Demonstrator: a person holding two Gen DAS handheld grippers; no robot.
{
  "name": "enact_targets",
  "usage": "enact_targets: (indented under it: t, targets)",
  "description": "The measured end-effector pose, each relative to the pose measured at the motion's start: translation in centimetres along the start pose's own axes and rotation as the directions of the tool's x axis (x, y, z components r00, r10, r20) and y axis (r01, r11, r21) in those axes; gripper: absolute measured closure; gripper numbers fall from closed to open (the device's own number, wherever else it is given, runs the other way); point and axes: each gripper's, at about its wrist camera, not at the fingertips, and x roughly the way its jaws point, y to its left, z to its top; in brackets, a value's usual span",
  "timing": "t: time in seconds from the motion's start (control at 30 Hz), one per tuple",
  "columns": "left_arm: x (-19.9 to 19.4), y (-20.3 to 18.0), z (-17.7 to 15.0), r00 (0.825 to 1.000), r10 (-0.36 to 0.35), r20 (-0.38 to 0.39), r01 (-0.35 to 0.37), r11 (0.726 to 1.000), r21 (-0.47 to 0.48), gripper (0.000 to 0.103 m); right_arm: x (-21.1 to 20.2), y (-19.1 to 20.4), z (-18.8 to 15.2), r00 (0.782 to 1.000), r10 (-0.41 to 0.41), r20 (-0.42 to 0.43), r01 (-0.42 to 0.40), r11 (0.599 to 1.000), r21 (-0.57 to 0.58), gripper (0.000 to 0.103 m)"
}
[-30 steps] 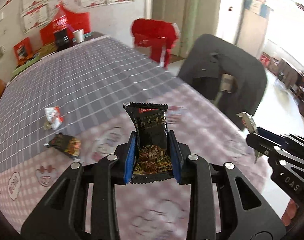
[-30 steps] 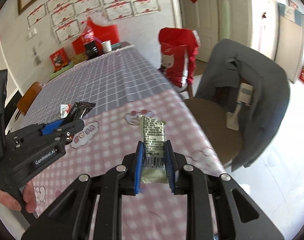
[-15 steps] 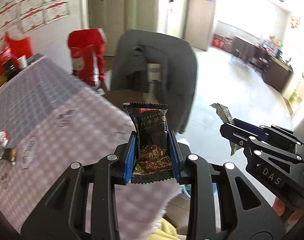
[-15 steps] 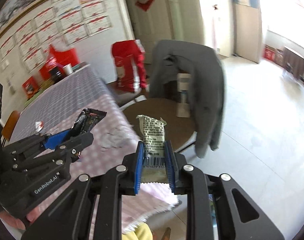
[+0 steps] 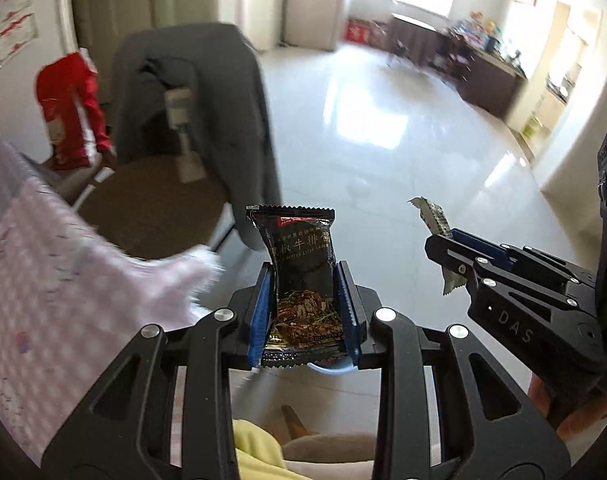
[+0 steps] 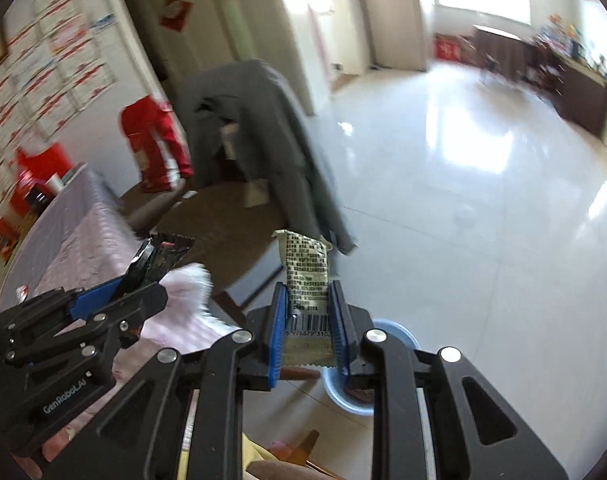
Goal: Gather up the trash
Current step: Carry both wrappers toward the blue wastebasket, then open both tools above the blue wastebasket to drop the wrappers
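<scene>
Grippers: two, both held off the table's end over the floor, the right gripper (image 6: 306, 322) just beside the left gripper (image 5: 304, 312).
Left gripper: pads pressed onto one black snack wrapper (image 5: 299, 276), standing upright between them with its crimped top edge clear above the tips.
Right gripper: pads pinching one pale wrapper (image 6: 306, 280) with a barcode at its lower end, also upright.
Wrappers: two in hand, one per gripper; a small scrap (image 6: 21, 291) lies far back on the table, too blurred to identify.
Blue basin (image 6: 403, 336): one, on the floor directly under the right gripper, mostly hidden by its fingers; contents unclear.
Table (image 5: 63, 280): one, pink-checked cloth, its corner edge lying left of both grippers.
Chairs: two; the near chair (image 6: 219, 220) has a grey jacket (image 5: 231, 92) over its back, the far one carries a red garment (image 5: 71, 108).
Open room: wide glossy tile floor (image 5: 383, 152) ahead and to the right, with dark furniture (image 5: 479, 72) along the far wall.
</scene>
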Motion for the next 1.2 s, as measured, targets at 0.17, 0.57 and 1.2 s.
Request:
enact_targets:
  t: [0.17, 0.57, 1.2]
  targets:
    - [4.6, -3.1, -0.7, 0.995, -0.052, -0.086, 0.057, 0.997, 0.056, 0.061, 1.0, -4.9, -1.8, 0.997, -0.060, -0.046, 0.064, 0.994, 0.090, 0.082]
    - [6.6, -4.1, -0.7, 0.994, -0.035, -0.105, 0.044, 0.995, 0.087, 0.035, 3.3, -8.0, -3.7, 0.986, -0.100, -0.136, 0.118, 0.985, 0.125, 0.079]
    - [2.2, 0.7, -1.9, 0.999, 0.032, -0.037, -0.032, 0.999, -0.007, 0.035, 3.8, -1.1, -2.8, 0.985, -0.098, -0.145, 0.095, 0.995, -0.026, 0.022]
